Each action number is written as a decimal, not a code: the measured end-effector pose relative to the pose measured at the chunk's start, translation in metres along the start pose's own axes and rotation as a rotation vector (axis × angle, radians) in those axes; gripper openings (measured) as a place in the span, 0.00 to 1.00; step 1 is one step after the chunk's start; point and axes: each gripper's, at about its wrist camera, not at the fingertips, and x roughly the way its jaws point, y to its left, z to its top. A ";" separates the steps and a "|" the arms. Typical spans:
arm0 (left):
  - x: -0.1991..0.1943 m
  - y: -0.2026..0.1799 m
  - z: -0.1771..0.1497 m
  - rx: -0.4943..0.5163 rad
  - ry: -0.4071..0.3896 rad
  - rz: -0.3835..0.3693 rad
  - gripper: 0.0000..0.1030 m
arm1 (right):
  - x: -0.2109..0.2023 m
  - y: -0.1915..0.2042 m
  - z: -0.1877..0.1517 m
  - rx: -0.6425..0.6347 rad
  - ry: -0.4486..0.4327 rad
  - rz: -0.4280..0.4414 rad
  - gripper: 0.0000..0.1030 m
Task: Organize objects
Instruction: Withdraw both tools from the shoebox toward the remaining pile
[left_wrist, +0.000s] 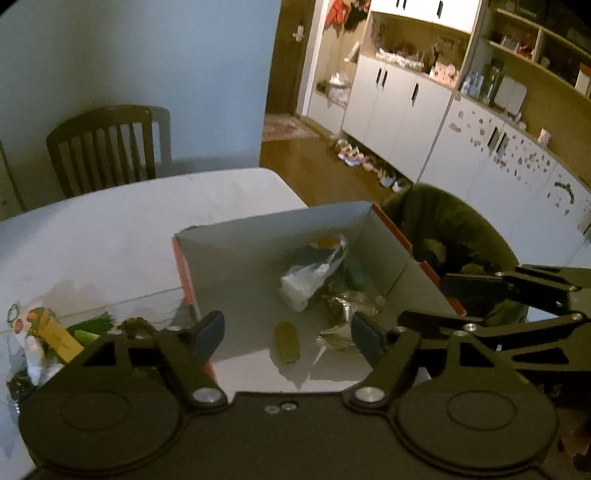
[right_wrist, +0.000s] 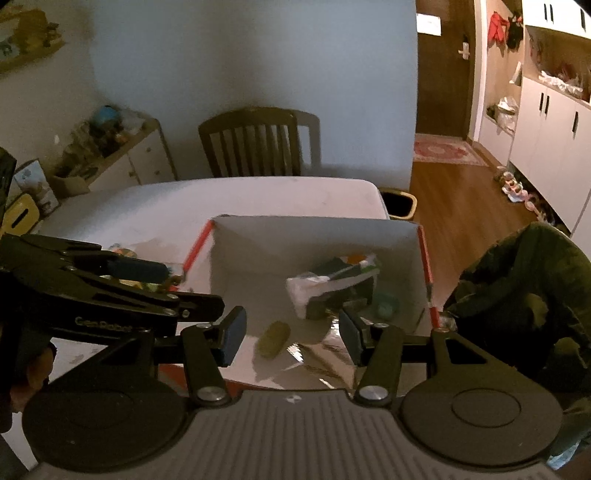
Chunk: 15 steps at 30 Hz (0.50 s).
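An open cardboard box (left_wrist: 258, 236) (right_wrist: 314, 232), white inside with orange edges, stands on the white table (left_wrist: 110, 229). In it lie a white plastic bag (left_wrist: 301, 286) (right_wrist: 306, 291), a small green oblong object (left_wrist: 286, 347) (right_wrist: 273, 338), crumpled foil (left_wrist: 340, 306) and a teal item (right_wrist: 386, 304). My left gripper (left_wrist: 288, 334) hovers open above the box's near side, with nothing between its blue pads. My right gripper (right_wrist: 291, 332) is also open and empty over the box. Each gripper shows in the other's view: the right gripper (left_wrist: 443, 299) at the right, the left gripper (right_wrist: 173, 286) at the left.
Colourful small items and green bits (left_wrist: 48, 332) lie on the table left of the box. A wooden chair (right_wrist: 255, 144) stands at the far side. A dark green garment (right_wrist: 524, 288) drapes right of the box. A bin (right_wrist: 400, 203) sits on the floor past the table corner.
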 end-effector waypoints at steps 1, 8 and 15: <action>-0.006 0.003 -0.002 -0.003 -0.015 -0.001 0.75 | -0.003 0.003 0.000 0.001 -0.009 0.008 0.56; -0.046 0.023 -0.020 -0.002 -0.114 0.010 0.82 | -0.024 0.034 -0.004 -0.010 -0.074 0.033 0.62; -0.078 0.057 -0.034 -0.026 -0.161 0.015 0.88 | -0.040 0.077 -0.009 -0.047 -0.155 0.042 0.72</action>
